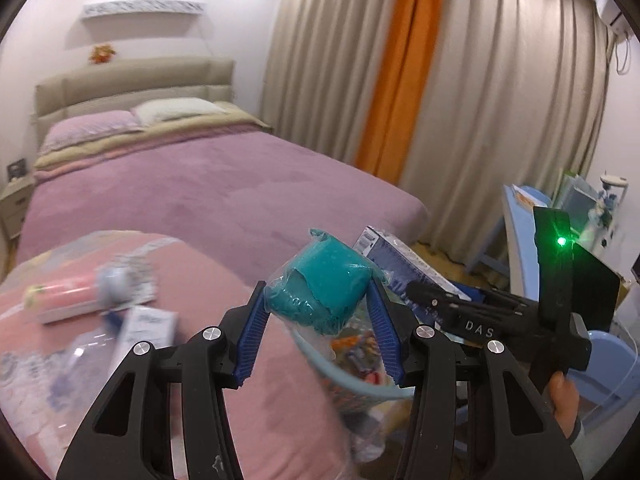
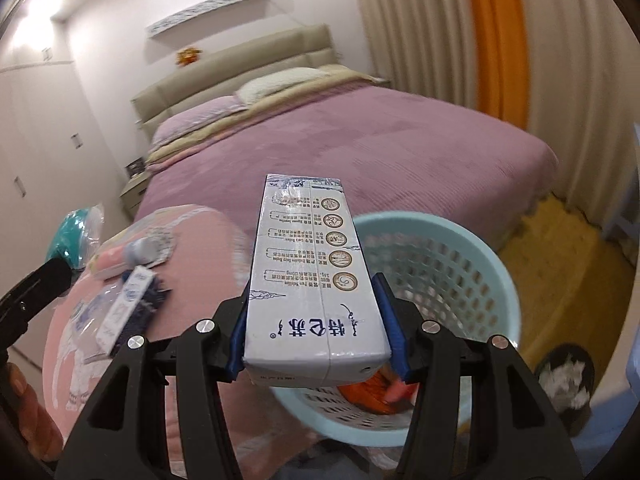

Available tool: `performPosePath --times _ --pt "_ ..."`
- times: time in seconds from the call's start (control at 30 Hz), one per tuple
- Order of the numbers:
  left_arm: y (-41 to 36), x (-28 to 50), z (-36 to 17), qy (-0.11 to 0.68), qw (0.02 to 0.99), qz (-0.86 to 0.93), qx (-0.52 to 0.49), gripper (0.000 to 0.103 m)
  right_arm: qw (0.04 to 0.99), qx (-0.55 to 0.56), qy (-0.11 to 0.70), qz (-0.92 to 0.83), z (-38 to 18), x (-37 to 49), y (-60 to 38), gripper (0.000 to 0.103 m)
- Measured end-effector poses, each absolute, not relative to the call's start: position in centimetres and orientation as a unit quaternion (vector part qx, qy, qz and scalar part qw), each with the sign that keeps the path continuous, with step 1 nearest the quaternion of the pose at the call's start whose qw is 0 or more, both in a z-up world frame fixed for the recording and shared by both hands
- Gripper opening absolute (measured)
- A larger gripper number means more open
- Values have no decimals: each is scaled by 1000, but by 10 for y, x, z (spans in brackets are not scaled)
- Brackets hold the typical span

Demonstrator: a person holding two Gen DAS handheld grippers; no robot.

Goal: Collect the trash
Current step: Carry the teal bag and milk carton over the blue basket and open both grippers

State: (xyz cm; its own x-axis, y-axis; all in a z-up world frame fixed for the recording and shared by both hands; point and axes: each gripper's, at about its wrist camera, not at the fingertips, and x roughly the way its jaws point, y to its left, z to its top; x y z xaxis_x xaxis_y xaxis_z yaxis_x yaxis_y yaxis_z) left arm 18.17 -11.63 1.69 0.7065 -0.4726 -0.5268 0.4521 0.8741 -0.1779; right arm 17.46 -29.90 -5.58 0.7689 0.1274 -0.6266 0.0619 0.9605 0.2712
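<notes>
The right gripper (image 2: 316,344) is clamped across the near end of a white-and-blue milk carton (image 2: 310,276), whose long axis runs straight away from the camera, its far end tipped up. The light-blue perforated waste basket (image 2: 472,280) sits just right of and below the carton, its open mouth partly under the carton's near end, so a release here looks likely to land it inside. The left gripper (image 1: 320,308) pinches a teal bundle wrapped in clear plastic (image 1: 324,284) from both sides; in its view the basket rim (image 1: 360,384) lies directly beneath, making it about as near as the right.

The carton carries large Chinese characters reading 特仑苏 (upside down from this angle), plus smaller print too fine to read. "DAS" shows on the right gripper's body. More wrappers (image 2: 132,300) remain on the pink cover to the left.
</notes>
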Motion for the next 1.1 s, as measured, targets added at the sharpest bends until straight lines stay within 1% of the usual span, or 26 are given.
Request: performPosePath --times 0.23,0.37,0.5,0.53,0.57,0.63,0.67,0.87,1.1 --pt "-168 227 -23 343 897 -277 -30 48 911 196 363 -25 -91 179 -354 51" --pt "-192 240 -44 367 887 -279 -24 48 901 211 377 -38 -107 180 -371 51" --pt "-210 247 -62 389 878 -279 -17 51 895 218 387 -46 -118 183 -379 52" --pt "-210 249 -62 392 876 -281 -19 58 895 216 389 -45 -120 183 -379 52" --pt "-211 248 -63 393 875 -283 -21 64 894 214 391 -42 -121 184 -379 55" --pt "-207 245 -62 389 876 -283 -22 67 894 216 391 -38 -123 183 -381 63" --pt "-207 244 -62 388 877 -284 -21 67 894 216 390 -37 -123 182 -380 66" --pt "-209 238 -55 378 880 -286 -19 67 899 206 385 -19 -119 178 -371 66" --pt "-196 226 -45 364 885 -289 -26 67 907 190 375 -3 -101 171 -353 66"
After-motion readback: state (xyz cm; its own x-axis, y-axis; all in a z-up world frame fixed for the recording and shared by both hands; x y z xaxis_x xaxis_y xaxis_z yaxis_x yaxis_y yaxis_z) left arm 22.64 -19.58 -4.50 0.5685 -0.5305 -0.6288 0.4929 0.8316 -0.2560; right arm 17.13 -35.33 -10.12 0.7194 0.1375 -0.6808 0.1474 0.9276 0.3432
